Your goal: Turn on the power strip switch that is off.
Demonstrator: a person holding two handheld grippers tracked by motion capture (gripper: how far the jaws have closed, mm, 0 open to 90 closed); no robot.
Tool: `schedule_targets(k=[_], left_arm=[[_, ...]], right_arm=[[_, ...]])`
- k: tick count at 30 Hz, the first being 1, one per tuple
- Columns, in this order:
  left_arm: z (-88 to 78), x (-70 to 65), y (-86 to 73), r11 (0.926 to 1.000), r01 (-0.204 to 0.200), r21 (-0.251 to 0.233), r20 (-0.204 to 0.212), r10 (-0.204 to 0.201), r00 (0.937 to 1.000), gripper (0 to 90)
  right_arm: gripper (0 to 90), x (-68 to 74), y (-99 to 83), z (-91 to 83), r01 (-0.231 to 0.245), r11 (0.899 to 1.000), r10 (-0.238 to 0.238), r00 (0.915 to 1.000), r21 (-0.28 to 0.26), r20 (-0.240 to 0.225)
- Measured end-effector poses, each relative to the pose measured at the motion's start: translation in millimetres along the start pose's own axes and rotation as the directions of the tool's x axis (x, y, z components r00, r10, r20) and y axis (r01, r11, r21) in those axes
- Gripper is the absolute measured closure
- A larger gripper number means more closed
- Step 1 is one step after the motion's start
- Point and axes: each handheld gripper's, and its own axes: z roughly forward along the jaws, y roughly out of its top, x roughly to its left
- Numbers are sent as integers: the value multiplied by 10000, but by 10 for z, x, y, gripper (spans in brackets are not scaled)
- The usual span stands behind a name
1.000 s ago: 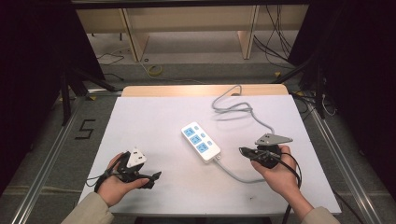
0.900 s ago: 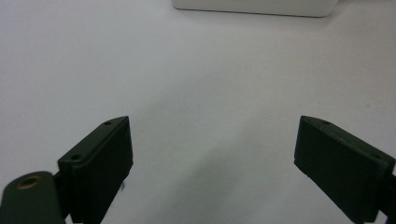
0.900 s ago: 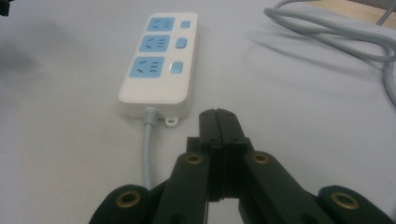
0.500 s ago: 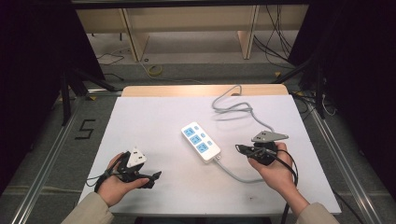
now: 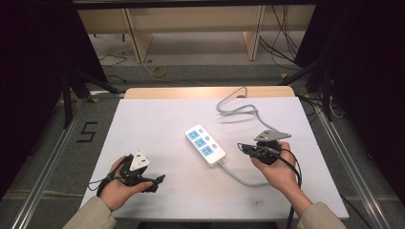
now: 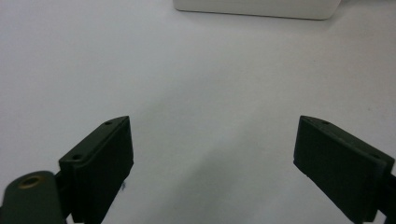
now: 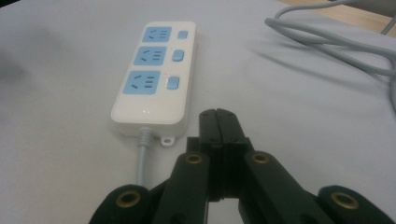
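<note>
A black numeral "5" (image 5: pixel 87 132) is showing on the grey floor just left of the bench (image 5: pixel 157 119), beside the metal rail. The white power strip (image 5: pixel 205 144) is carrying three blue socket faces and small blue buttons, but no brand name or lettering is standing out on it in the right gripper view.

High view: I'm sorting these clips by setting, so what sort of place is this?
Probably a lab or recording workspace, not a home: a white-covered table inside a metal rail frame, dark curtains at the sides, loose cables on the floor, and a taped number 5 there.
</note>
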Motion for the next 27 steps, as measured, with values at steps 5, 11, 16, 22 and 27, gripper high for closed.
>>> schedule_targets(k=[5,11,16,22,27], left_arm=[[3,-4,1,10000,9,-13,41,-9,10000,116],[8,-6,3,10000,11,11,60,-11,10000,117],[11,-8,5,10000,-13,16,74,13,10000,117],[14,-11,7,10000,-26,28,73,26,10000,117],[18,-9,11,9999,-74,68,82,74,9999,116]], right_arm=[[900,0,30,37,17,10000,-17,10000,5,14],[900,1,62,82,13,10000,-13,10000,37,1],[900,2,94,112,9,10000,-9,10000,32,-4],[900,-10,131,135,-30,10000,30,10000,6,49],[900,-23,170,154,-57,10000,58,10000,-14,60]])
